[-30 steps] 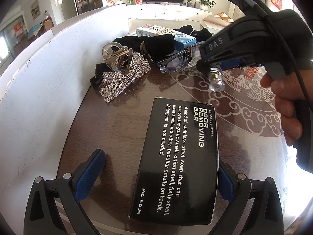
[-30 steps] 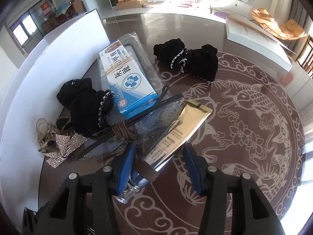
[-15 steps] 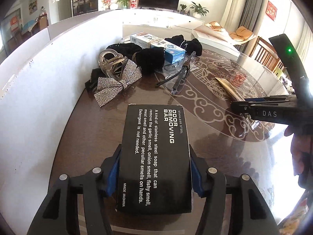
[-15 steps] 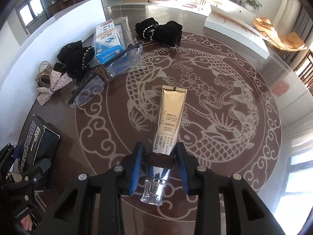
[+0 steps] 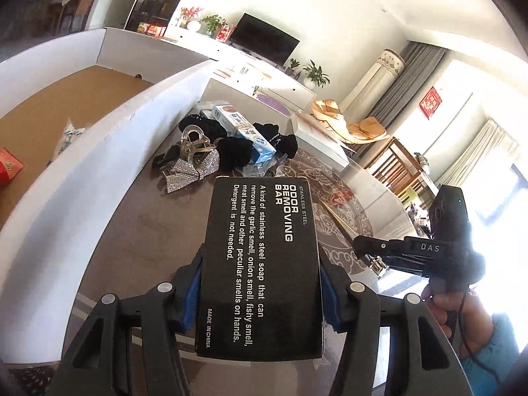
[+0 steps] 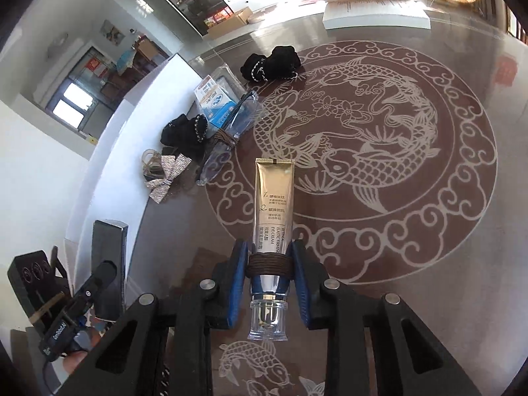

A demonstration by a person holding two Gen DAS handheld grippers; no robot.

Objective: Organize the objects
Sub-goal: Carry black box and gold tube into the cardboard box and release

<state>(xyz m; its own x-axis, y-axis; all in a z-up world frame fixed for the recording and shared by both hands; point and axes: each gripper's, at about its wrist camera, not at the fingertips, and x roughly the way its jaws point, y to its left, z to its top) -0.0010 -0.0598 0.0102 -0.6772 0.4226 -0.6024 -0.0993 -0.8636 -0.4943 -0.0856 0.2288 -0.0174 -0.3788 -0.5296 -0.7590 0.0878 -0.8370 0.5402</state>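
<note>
**Two tools loaded above the desk; loose items by the white wall**

- Left tool (image 5: 260,293): closed on a black box (image 5: 260,264), blue pads pressed to its long sides. White lettering reads "ODOR REMOVING BAR". The box's near end hides the desk beneath it; its far end covers part of the clutter beyond.
- Right tool (image 6: 269,283): jaws have just been closing, and they grip a gold eye-cream tube (image 6: 273,204) at a band of brown cord near its neck. The clear cap (image 6: 268,320) points back toward the camera, the crimped end away. In the left view only a sliver of the tube and the cap show past the tool's black body; the person's hand (image 5: 462,310) is cut off by the frame edge.
- Desk (image 6: 429,231): dark glossy top with a pale carp-and-cloud medallion.
- Middle distance, beside the white wall (image 5: 99,178): a rhinestone bow (image 6: 168,178) touching a clear hair claw (image 6: 150,163); glasses (image 6: 227,145) wrapped in brown cord, lenses hard to make out.
- Farther: a blue-and-white carton (image 6: 214,105) on a clear sleeve, between two black fabric bundles (image 6: 270,64), one nearer, one farther. Their kind cannot be told.
- Beyond the wall: a brown surface, a red packet (image 5: 8,166) cut off at the edge.
</note>
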